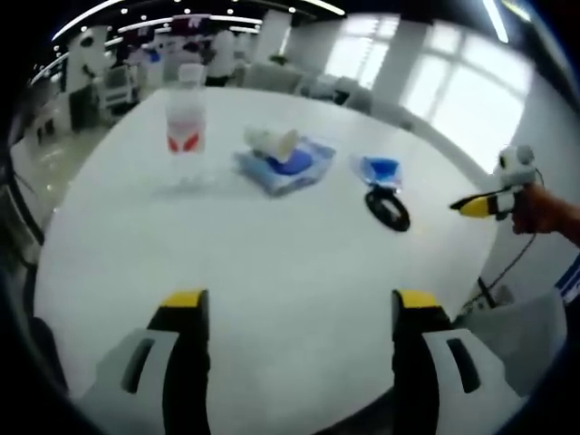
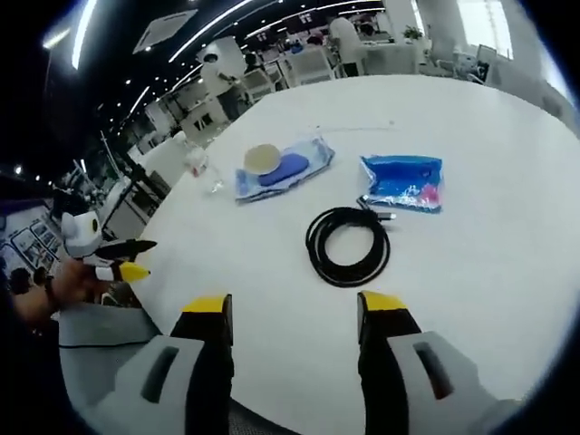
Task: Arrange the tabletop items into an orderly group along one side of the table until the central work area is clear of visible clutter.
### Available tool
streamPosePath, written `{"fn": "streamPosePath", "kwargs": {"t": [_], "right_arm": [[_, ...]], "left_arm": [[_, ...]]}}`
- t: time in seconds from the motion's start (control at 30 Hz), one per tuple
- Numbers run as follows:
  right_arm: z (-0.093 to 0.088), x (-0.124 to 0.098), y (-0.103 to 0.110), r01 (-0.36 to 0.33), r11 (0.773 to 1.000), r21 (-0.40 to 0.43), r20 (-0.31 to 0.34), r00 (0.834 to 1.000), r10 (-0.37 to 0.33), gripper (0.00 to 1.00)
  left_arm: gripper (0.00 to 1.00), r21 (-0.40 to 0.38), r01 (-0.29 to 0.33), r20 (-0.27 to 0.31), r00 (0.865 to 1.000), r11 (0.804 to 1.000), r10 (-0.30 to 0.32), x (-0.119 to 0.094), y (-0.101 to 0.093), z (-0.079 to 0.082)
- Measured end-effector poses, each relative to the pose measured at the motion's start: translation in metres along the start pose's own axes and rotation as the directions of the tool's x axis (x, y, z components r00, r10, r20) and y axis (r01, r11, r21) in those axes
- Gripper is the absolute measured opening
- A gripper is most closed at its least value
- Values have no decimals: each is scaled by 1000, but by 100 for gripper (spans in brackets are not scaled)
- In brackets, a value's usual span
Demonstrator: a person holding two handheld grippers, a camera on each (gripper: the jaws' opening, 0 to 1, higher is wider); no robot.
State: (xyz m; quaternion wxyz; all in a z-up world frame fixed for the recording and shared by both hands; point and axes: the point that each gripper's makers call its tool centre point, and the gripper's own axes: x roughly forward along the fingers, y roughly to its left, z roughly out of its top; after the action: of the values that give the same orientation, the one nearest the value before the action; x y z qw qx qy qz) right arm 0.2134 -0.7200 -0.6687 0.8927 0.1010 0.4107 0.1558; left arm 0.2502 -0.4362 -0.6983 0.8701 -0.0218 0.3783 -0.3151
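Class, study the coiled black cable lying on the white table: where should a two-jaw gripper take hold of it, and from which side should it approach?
Grip the coiled black cable across one arc of its loop, probably the near arc facing the right gripper, coming down from above. It lies flat on the table, so its sides offer no purchase; one jaw can drop into the open centre, the other outside the ring.

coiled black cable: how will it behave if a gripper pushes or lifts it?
The black cable lies in a loose, untied coil, so it probably flops and uncoils when lifted. Pushed across the smooth white table, it likely deforms rather than sliding as one piece. Looks light.
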Motion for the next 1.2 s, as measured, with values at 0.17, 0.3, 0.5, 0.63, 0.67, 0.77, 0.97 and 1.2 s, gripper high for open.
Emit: {"fn": "streamPosePath", "kwargs": {"t": [0.17, 0.3, 0.5, 0.63, 0.67, 0.77, 0.97, 1.2], "right_arm": [[19, 10, 8, -21, 999, -39, 1, 1000, 21, 55], [37, 20, 14, -35, 996, -78, 2, 999, 35, 55], [58, 36, 26, -64, 990, -125, -11, 998, 63, 54], [67, 45, 34, -80, 985, -151, -17, 997, 78, 54], [69, 47, 35, -82, 985, -155, -18, 997, 80, 54], [77, 57, 43, -100, 979, -179, -28, 995, 96, 54], [92, 70, 53, -120, 971, -206, -31, 993, 116, 54], [113, 89, 65, -145, 957, -250, -34, 989, 141, 54]], "left_arm": [[80, -5, -5, 1, 1000, 1000, 5, 0, 2, 0], [80, -1, -7, 0, 1000, 1000, 7, 1, 1, 1], [80, -2, -12, 0, 1000, 1000, 12, 0, 4, 0], [80, -10, -16, 3, 1000, 1000, 16, 0, 6, 1], [80, -12, -18, 4, 1000, 1000, 18, 0, 6, 1], [79, -20, -23, 8, 1000, 1000, 23, -1, 8, 3], [79, -23, -25, 9, 1000, 999, 26, -1, 9, 3], [79, -17, -26, 7, 1000, 1000, 26, -1, 8, 3]]}}
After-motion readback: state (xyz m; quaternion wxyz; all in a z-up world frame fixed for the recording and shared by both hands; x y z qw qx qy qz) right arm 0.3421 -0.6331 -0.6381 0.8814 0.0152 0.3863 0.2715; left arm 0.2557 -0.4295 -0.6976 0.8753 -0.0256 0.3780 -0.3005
